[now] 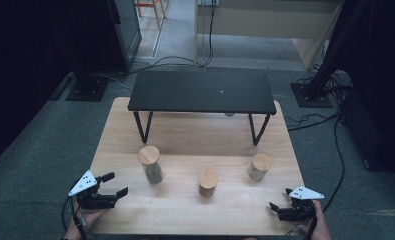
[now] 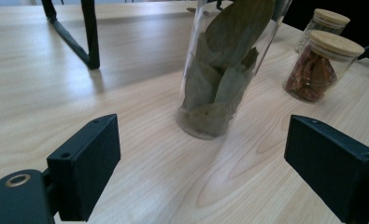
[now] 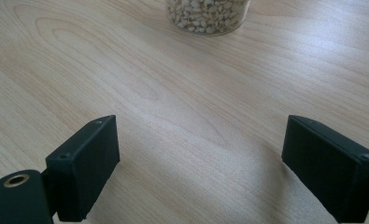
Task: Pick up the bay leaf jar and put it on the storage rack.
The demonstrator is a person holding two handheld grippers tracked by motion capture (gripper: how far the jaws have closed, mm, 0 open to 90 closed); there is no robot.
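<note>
Three glass jars with wooden lids stand in a row on the light wooden table (image 1: 185,215). The tall jar of bay leaves (image 1: 150,165) (image 2: 224,79) is on the left. A short jar of reddish-brown pieces (image 1: 207,182) (image 2: 320,65) is in the middle. A jar of pale nuts (image 1: 259,167) (image 3: 208,16) is on the right. My left gripper (image 1: 116,184) (image 2: 201,168) hovers open at the front left, pointing at the tall jar from a short way off. My right gripper (image 1: 280,198) (image 3: 198,163) is open near the front right corner, with bare wood between its jaws and the nut jar ahead.
A low black shelf on thin black legs (image 1: 202,91) stands across the back half of the table. One of its legs (image 2: 89,32) rises behind the tall jar. Cables and stand bases lie on the grey floor around the table.
</note>
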